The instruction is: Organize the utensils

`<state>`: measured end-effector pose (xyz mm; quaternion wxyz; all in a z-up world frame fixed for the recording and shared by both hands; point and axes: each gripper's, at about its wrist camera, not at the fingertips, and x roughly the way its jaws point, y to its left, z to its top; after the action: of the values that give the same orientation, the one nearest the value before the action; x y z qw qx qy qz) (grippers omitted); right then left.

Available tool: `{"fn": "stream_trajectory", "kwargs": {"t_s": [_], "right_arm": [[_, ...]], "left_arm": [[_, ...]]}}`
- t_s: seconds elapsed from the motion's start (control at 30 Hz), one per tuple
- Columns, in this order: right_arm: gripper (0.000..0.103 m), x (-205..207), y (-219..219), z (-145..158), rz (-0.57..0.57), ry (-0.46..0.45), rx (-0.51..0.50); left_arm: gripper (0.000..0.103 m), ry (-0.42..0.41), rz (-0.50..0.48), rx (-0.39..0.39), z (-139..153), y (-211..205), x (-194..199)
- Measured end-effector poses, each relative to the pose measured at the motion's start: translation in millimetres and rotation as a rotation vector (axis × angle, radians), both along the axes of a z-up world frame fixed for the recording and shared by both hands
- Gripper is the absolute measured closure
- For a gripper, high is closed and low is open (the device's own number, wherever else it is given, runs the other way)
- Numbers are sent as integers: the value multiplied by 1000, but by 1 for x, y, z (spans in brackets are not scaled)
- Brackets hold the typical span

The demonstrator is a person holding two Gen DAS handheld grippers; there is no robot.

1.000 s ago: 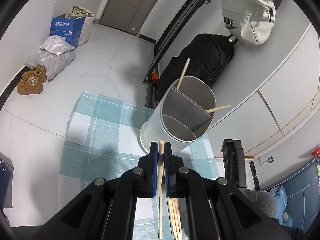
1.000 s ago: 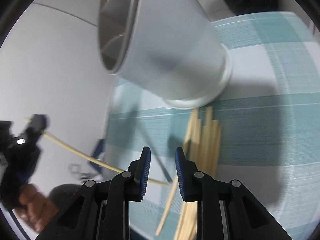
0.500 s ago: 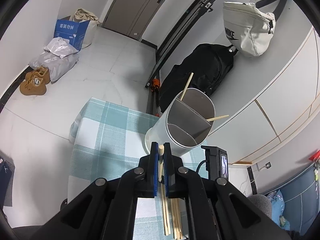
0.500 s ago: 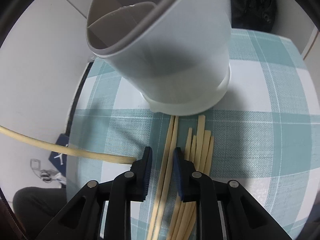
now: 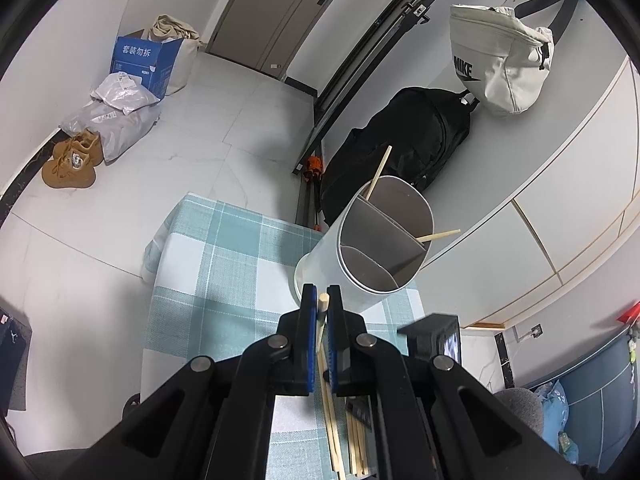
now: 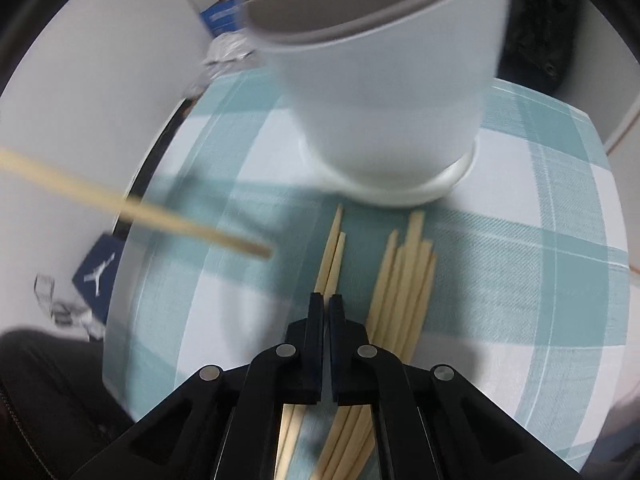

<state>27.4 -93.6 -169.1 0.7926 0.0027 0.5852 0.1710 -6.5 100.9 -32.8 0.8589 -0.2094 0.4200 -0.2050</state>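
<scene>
A white utensil holder with grey dividers stands on the teal checked cloth; two chopsticks lean in it. My left gripper is shut on one chopstick, held just short of the holder's rim. That chopstick shows blurred at the left in the right wrist view. My right gripper points steeply down with its jaws closed over a pair of chopsticks lying before the holder. A bundle of several chopsticks lies just to its right.
The right gripper's body shows beside the holder in the left wrist view. A black backpack and a white bag hang behind the table. A blue box, plastic bags and brown shoes lie on the floor.
My right gripper has swung over the loose chopsticks and its jaws have gone from apart to closed. My left gripper has kept its hold on its chopstick, drawing back slightly from the holder.
</scene>
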Motion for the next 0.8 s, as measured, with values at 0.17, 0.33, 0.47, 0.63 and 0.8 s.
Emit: {"fn": "stream_trajectory", "kwargs": {"t_s": [0.17, 0.33, 0.47, 0.63, 0.8], "right_arm": [[102, -11, 8, 1, 46, -7, -14], [100, -2, -1, 0, 41, -23, -38], [98, 7, -3, 0, 40, -24, -51], [96, 7, 3, -1, 66, -52, -107], [97, 6, 5, 0, 79, -91, -109]], "left_arm": [[102, -2, -4, 8, 0, -4, 0], [102, 2, 3, 16, -2, -5, 0], [102, 6, 11, 20, -4, -4, 1], [102, 9, 13, 28, -5, -4, 3], [102, 6, 15, 38, -6, -5, 3]]}}
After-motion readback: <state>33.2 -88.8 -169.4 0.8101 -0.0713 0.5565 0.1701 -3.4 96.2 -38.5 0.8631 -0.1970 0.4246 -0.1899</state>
